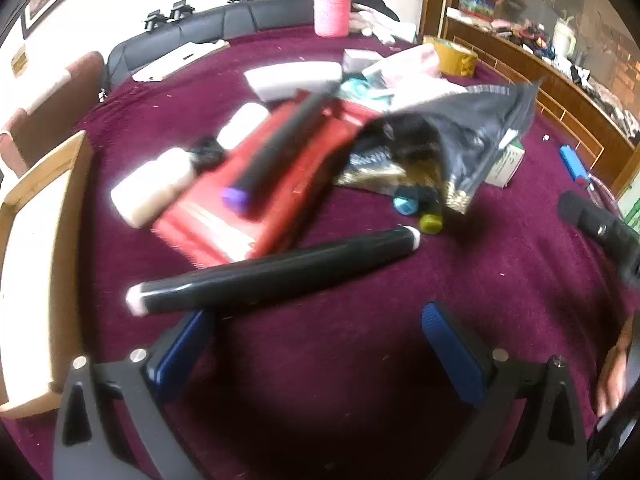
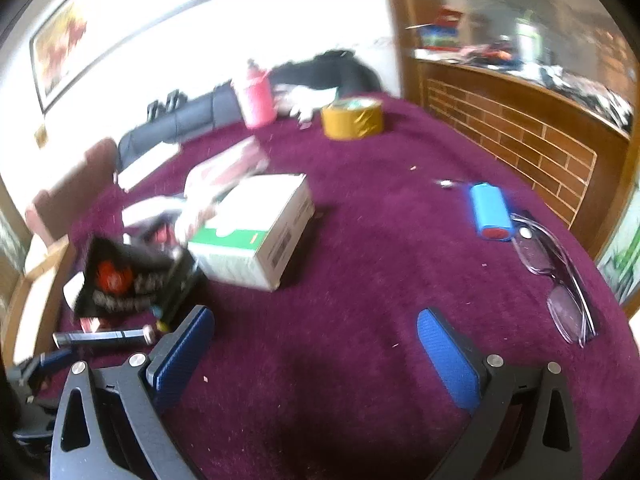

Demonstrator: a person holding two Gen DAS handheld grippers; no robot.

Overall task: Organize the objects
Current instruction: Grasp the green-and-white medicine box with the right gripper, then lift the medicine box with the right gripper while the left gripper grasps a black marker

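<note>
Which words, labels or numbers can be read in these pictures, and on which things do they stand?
None can be read with certainty.
Black bag: pale lettering under a red mark, too blurred to read.
White and green box: a barcode and small print on its side, too small to read.
Red packet: pale lines along its near edge, blurred.
Yellow tape roll: no text visible.

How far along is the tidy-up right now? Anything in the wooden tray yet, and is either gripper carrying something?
Barely started, it seems. The visible part of the wooden tray looks bare. Both the left gripper and the right gripper are open and hold nothing. The left one is nearest the long black tube. Left to sort: the red case, dark pouch, white box, blue cylinder, glasses and tape roll.
</note>
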